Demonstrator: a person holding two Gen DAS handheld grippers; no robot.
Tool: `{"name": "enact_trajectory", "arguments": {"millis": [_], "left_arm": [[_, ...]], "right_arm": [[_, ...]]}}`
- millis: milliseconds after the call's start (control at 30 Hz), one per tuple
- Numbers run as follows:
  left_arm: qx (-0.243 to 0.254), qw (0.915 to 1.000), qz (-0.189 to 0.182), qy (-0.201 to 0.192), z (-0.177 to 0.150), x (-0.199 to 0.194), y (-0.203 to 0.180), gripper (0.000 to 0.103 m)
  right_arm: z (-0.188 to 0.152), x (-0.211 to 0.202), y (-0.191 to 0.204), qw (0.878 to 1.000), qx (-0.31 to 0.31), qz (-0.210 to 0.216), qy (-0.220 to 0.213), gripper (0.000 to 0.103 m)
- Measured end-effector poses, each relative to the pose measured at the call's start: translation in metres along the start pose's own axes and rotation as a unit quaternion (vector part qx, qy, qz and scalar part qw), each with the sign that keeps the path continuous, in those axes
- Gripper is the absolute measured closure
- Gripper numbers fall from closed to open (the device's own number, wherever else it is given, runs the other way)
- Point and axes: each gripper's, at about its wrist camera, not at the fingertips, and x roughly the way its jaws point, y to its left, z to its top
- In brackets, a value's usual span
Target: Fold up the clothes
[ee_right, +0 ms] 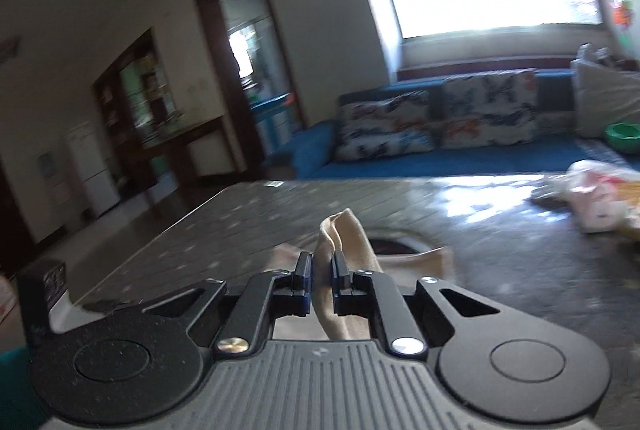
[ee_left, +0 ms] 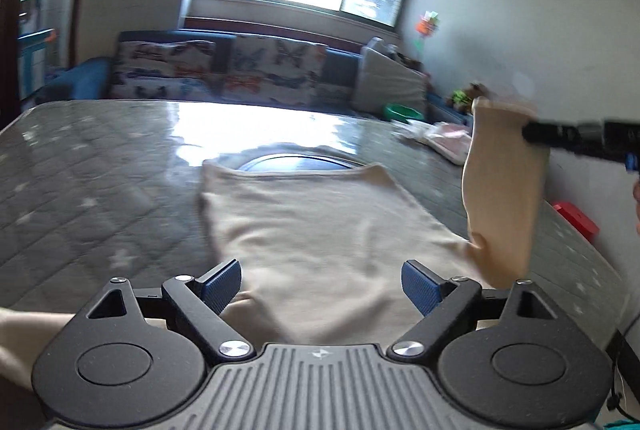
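Observation:
A beige shirt lies flat on the grey quilted mattress, collar at the far end. My left gripper is open and empty, just above the shirt's near hem. My right gripper is shut on the shirt's sleeve and holds it up off the mattress. In the left wrist view the right gripper shows at the right edge, with the lifted sleeve hanging from it.
A pile of pale clothes lies on the mattress at the far right. A blue sofa with butterfly cushions stands beyond the mattress under the window. A red box sits by the right wall. A green bowl is on the sofa.

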Motion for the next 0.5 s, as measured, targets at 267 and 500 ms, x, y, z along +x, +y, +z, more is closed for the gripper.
{"name": "enact_trajectory", "arguments": {"millis": [267, 500], "left_arm": [[-0.037, 0.9987, 0.033, -0.01, -0.008, -0.015, 0.029, 0.013], [-0.018, 0.9998, 0.006, -0.004, -0.007, -0.006, 0.012, 0.013]], "right_arm": [[-0.046, 0.077, 0.051, 0.991, -0.03, 0.07, 0.107, 0.088], [-0.056, 0.061, 0.045, 0.988, -0.04, 0.065, 0.132, 0.082]]}}
